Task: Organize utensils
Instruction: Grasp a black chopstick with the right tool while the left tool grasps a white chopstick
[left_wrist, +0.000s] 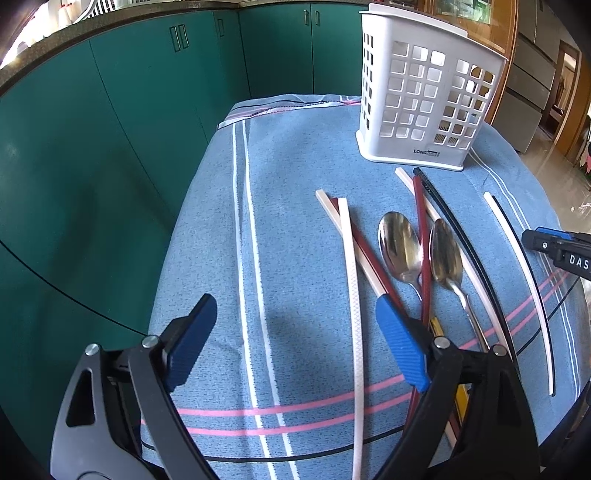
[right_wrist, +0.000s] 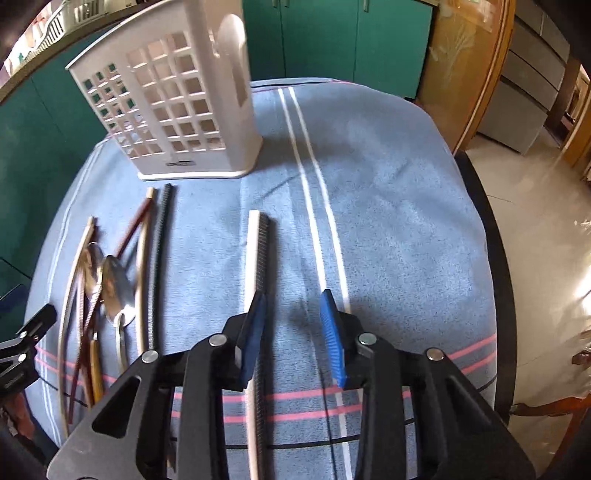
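Both grippers hover over the desk: left gripper jaws wide apart around a white chopstick, gripping nothing; right gripper jaws partly apart, empty, beside another chopstick. Spoons lie before the white basket.

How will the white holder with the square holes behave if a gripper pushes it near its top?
The white holder is tall on a narrow base, so a high push would probably tip it. Its perforated plastic walls look light, and it appears empty, so it may also slide on the blue cloth.
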